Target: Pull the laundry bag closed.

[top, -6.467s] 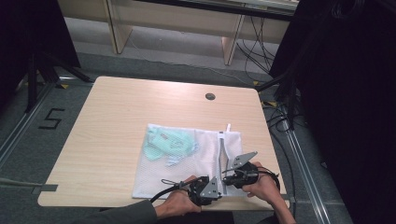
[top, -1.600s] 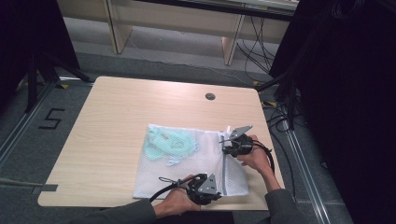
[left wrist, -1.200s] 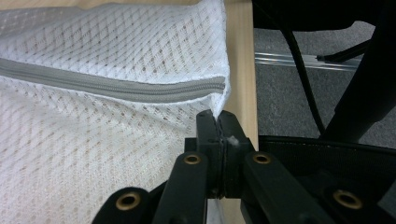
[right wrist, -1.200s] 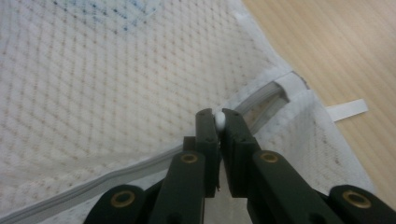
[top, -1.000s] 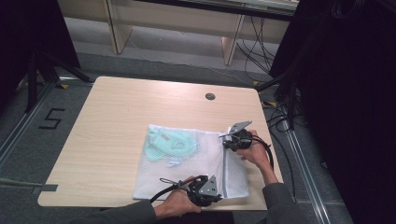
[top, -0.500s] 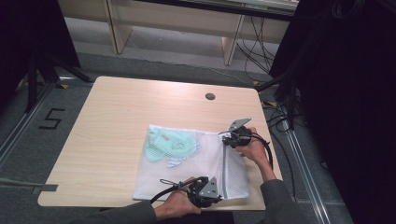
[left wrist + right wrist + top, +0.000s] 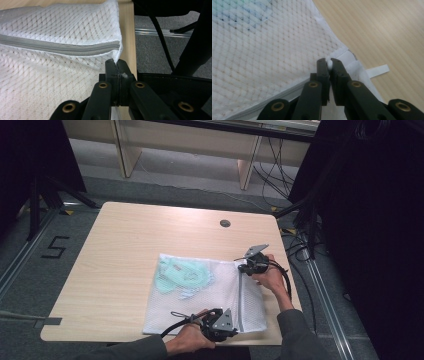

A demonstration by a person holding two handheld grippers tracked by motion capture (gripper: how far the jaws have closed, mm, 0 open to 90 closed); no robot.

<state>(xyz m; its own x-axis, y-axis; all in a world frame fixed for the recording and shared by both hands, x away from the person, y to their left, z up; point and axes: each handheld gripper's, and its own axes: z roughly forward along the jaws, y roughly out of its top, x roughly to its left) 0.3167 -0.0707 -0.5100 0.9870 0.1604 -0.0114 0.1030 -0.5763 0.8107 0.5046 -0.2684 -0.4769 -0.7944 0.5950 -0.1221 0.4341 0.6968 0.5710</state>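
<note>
White mesh laundry bag (image 7: 207, 302) lies flat on the right-front part of the wooden table (image 7: 130, 245), near edge almost at the table's front edge, right edge close to the table's right side. Its grey zipper (image 7: 240, 302) runs front-to-back along the bag's right portion — long axis pointing away from the person, slightly tilted. Inside the bag, at its far-left corner, sits a mint-green garment (image 7: 181, 276), bunched, visible through the mesh; rest of the bag looks flat. Left gripper (image 7: 117, 65) is at the near end of the zipper, jaws closed tight on the bag's mesh corner, right by the table's front edge with floor beyond. Right gripper (image 7: 328, 64) is at the far end of the zipper — jaws pinched on a small white zipper pull (image 7: 329, 65), a white fabric tab (image 7: 377, 70) sticking out beside it onto bare wood. Left and far halves of the table are open wood; a round cable hole (image 7: 225, 223) sits near the far edge.
</note>
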